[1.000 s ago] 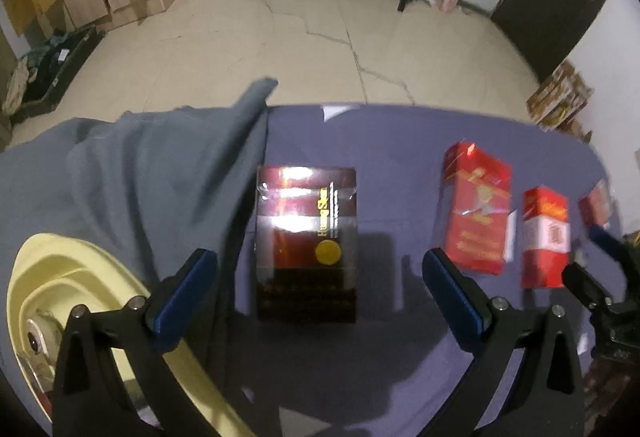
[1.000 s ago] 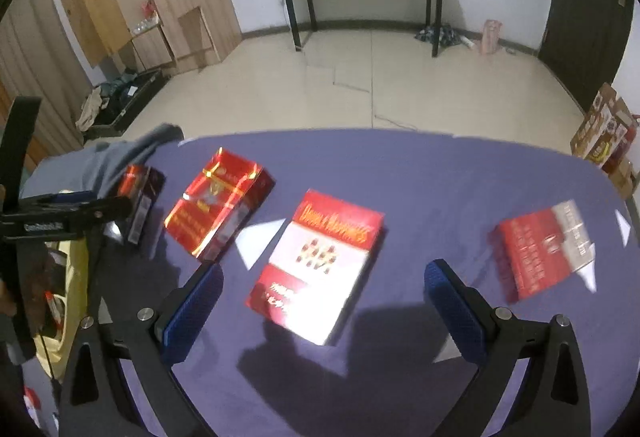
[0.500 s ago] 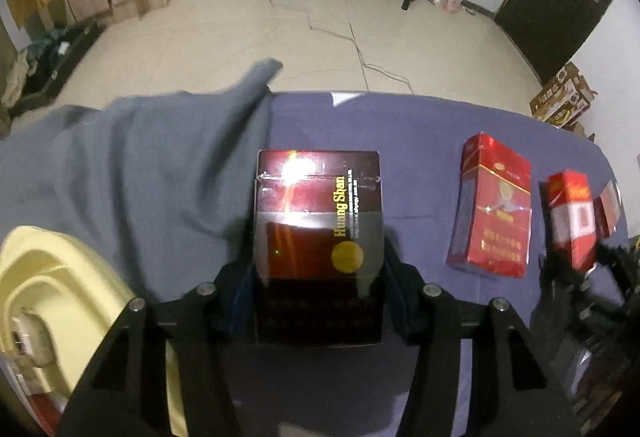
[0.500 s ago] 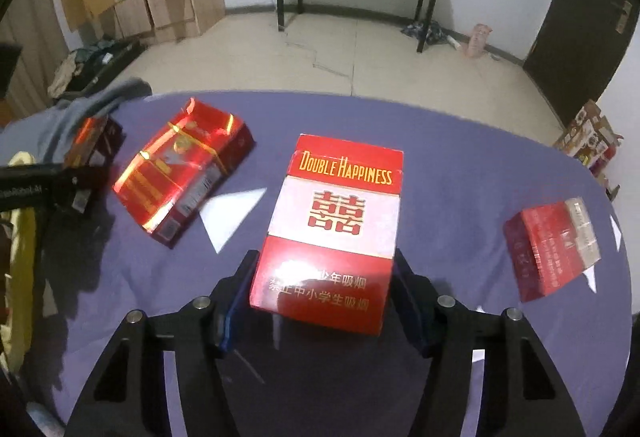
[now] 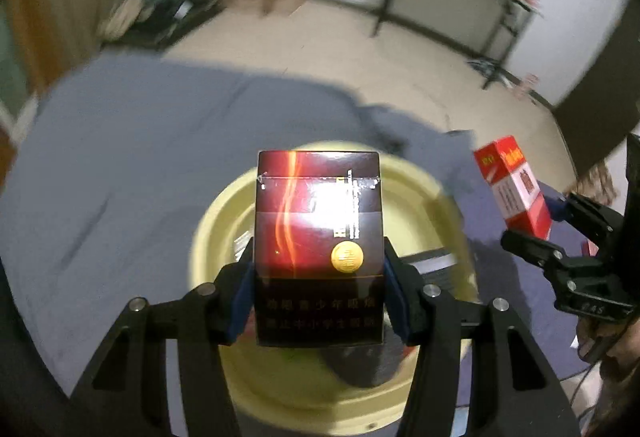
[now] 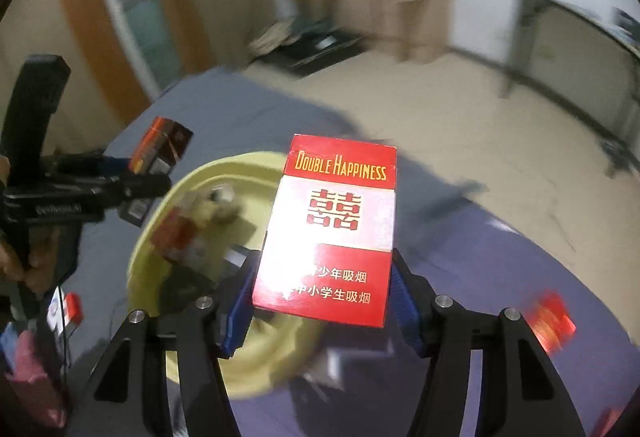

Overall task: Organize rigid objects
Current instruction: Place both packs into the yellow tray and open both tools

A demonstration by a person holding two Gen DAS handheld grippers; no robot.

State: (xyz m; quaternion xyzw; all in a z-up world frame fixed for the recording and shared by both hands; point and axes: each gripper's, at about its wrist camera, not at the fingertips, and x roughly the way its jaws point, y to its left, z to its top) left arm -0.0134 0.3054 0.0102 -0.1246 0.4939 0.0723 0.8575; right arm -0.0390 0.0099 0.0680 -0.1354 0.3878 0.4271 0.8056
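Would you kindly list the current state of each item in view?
Left gripper: shut on dark pack.
Dark pack: held above yellow bowl.
Right gripper: shut on Double Happiness pack.
Double Happiness pack: lifted, near bowl.
Yellow bowl: already holds items.

Both views are dimly lit and smeared by motion blur at the surroundings. Glare is thrown across the dark pack and the red pack, and fisheye bending with dark vignetting is seen at the edges.

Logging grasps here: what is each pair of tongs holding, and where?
Left tongs: dark red pack, gripped across its lower sides. Right tongs: Double Happiness pack, likewise.
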